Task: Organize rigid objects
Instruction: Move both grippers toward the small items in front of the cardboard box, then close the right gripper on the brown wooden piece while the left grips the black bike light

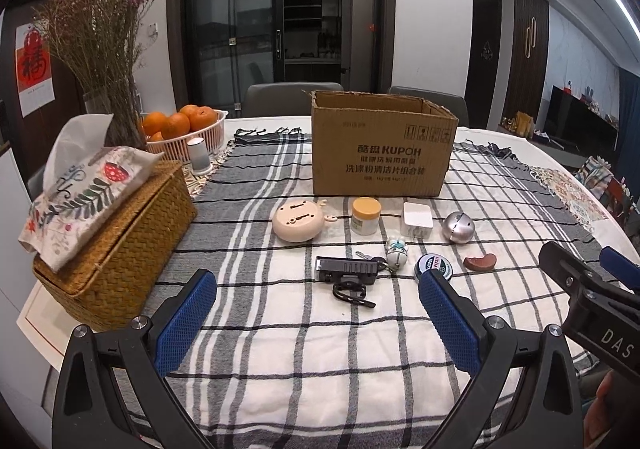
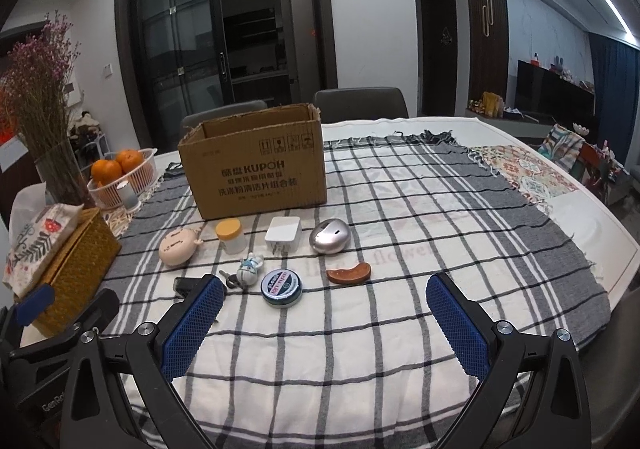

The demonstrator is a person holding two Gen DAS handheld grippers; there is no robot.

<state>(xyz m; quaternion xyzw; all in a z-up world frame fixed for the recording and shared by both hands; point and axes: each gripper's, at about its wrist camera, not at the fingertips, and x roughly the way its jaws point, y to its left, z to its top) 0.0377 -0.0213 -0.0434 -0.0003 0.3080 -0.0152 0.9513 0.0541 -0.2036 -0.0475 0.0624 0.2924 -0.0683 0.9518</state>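
I am looking across a round white worktop (image 2: 592, 233) draped with a grey, white and black checked cloth (image 2: 360, 313), in a dim dining room with dark glass sliding doors (image 1: 236, 21), two grey chairs at the far edge and a television at the right.

My left hand-held gripper (image 1: 318, 323) hovers over the near edge with its blue pads wide apart and nothing between them; my right hand-held gripper (image 2: 324, 325) is likewise spread and empty.

The open cardboard box (image 1: 382, 147) stands toward the far edge, its inside hidden from both views. In front of it, in a row, sit a pink round gadget (image 1: 297, 222), a yellow-lidded jar (image 1: 365, 215), a white charger (image 1: 417, 219) and a silver egg-shaped thing (image 1: 458, 227). Nearer me lie a black rectangular item (image 1: 346, 270) (partly covered by my right finger in the right wrist view), a black clip (image 1: 351, 292), keys with a small figure charm (image 1: 396, 251), a round tin (image 2: 281, 287) whose label I cannot read, and a brown curved piece (image 1: 480, 261).

At the left edge are a wicker tissue box (image 1: 116, 245), a basket of oranges (image 1: 188, 129), a small white cylinder (image 1: 199, 158) and a vase of dried flowers (image 1: 104, 33). None of these stands between my fingers and the small things.
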